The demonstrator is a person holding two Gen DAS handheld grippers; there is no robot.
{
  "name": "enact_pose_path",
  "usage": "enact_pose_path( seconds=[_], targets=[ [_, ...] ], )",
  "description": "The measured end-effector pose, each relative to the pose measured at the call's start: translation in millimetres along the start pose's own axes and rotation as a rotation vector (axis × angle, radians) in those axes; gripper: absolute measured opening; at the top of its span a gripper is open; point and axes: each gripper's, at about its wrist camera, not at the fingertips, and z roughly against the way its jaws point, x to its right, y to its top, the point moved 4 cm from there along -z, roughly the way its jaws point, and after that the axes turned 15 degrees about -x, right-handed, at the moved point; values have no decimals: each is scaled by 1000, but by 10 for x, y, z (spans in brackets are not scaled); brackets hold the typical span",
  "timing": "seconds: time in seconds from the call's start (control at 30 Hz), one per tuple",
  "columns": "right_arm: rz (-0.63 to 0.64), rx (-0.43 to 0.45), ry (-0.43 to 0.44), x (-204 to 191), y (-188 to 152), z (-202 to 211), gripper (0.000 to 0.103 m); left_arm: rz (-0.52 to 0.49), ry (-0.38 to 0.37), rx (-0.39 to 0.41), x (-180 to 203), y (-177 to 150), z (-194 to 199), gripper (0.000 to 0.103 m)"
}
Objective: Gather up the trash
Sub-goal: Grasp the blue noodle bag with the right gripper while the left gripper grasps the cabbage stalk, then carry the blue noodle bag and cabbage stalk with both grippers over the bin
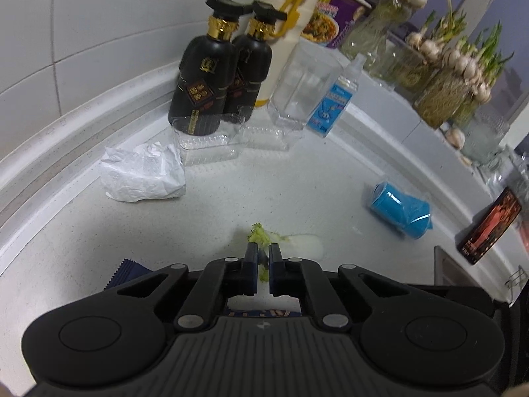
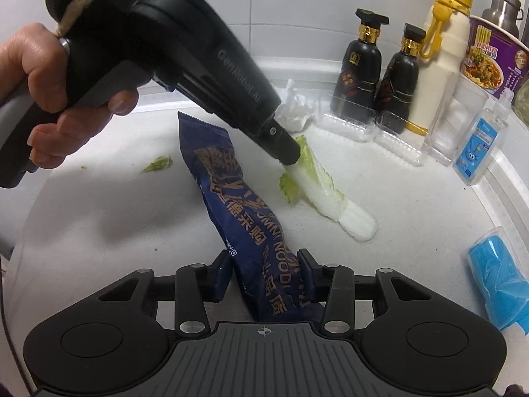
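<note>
both grippers closing on scraps, lift comes next

the step in hand looks like the pick-up itself, done two-handed. the left gripper (image 1: 263, 266) has its jaws nearly together, pinched on the leafy end of the pale green-and-white cabbage leaf (image 2: 317, 192), which lies flat near the middle of the speckled white worktop (image 1: 297, 178). in the right wrist view the same gripper comes down at a slant from the upper left, held in a person's hand (image 2: 59, 99), its tip on the frilly far end of the leaf while the thick white stalk points towards the near right.

the right gripper (image 2: 267, 278) has its jaws partly closed around the crinkled dark blue plastic noodle wrapper (image 2: 231, 198), a long limp packet with gold lettering that runs away from the camera, just left of the leaf. the pads seem to press its sides, though the wrapper's bulk hides the contact.

the next move, as i judge it, calls for a gentle lift: the leaf is soft and may tear at the thin edge, and the glossy wrapper could slip.

other likely trash is on the worktop: a crumpled white paper tissue (image 1: 142, 172) far left, a small green leaf scrap (image 2: 158, 163) and a squashed blue plastic packet (image 1: 400, 211) at right.
</note>
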Motion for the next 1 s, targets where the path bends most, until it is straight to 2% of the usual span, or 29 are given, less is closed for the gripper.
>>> enact_pose_path(
  seconds=[0.27, 1.0],
  targets=[
    [14, 4, -10, -80, 2, 113, 41, 98, -57, 48, -85, -64, 220, 5],
    [16, 23, 16, -399, 90, 455, 41, 220, -85, 211, -421, -471, 1043, 5]
  ],
)
